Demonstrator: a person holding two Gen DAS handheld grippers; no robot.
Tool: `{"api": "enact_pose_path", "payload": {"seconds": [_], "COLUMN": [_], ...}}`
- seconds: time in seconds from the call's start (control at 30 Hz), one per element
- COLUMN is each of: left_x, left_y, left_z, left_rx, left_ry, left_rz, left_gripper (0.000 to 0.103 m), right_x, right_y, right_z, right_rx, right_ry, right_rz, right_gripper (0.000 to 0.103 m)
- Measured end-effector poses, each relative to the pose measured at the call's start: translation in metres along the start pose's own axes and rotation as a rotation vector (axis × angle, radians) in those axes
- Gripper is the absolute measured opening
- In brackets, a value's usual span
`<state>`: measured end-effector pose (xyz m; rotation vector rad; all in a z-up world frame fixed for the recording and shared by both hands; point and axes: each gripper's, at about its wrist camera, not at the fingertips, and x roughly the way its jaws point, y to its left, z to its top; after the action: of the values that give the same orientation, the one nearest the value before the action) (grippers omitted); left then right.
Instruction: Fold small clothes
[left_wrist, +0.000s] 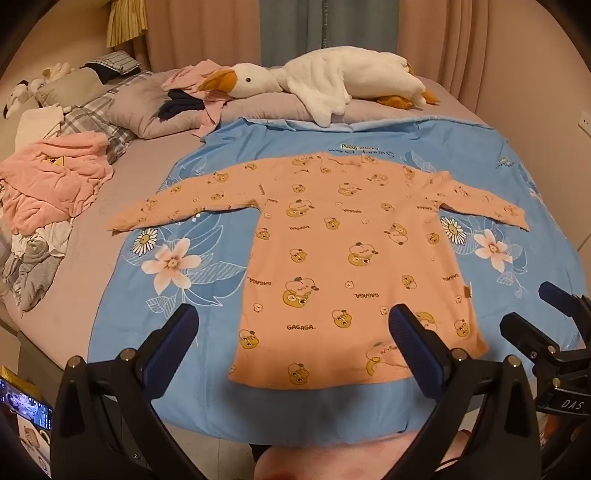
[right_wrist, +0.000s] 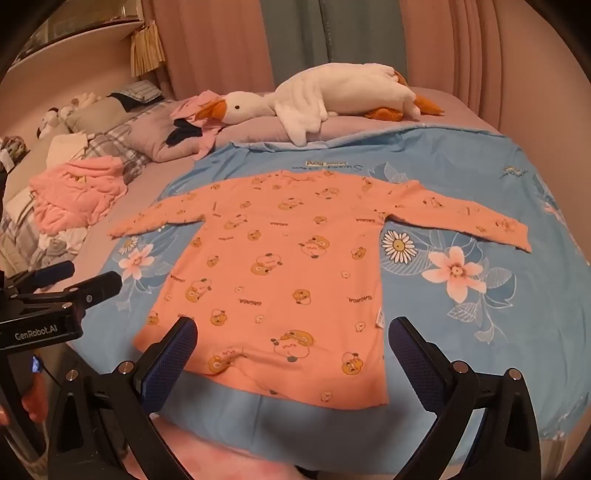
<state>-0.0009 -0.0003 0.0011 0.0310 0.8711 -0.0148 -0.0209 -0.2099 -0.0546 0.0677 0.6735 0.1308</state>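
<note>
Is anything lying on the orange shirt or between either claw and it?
Nothing visible. The orange shirt lies flat and bare on the blue sheet. The left claw and right claw hang open above its hem; the plush goose lies beyond it.

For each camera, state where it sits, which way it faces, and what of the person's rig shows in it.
Left wrist: on the left gripper, looking forward over the orange shirt on the blue sheet; its open fingers frame the hem, and the right gripper shows at right.
Right wrist: on the right gripper, same heading; the left gripper shows at left.
Shared: shirt, sheet, plush goose.
</note>
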Motion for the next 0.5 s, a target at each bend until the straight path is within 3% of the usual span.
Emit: {"api": "enact_pose_path", "payload": {"seconds": [0.5], "left_x": [0.000], "left_y": [0.002], "left_z": [0.004], "left_rx": [-0.012], "left_ry": [-0.022], "left_rz": [-0.006], "left_gripper": [0.103], "right_x": [0.009], "right_y": [-0.004], "right_z": [0.005], "right_rx": [-0.002], "right_ry": [-0.003], "right_rz": [0.012], "right_gripper": [0.102]}}
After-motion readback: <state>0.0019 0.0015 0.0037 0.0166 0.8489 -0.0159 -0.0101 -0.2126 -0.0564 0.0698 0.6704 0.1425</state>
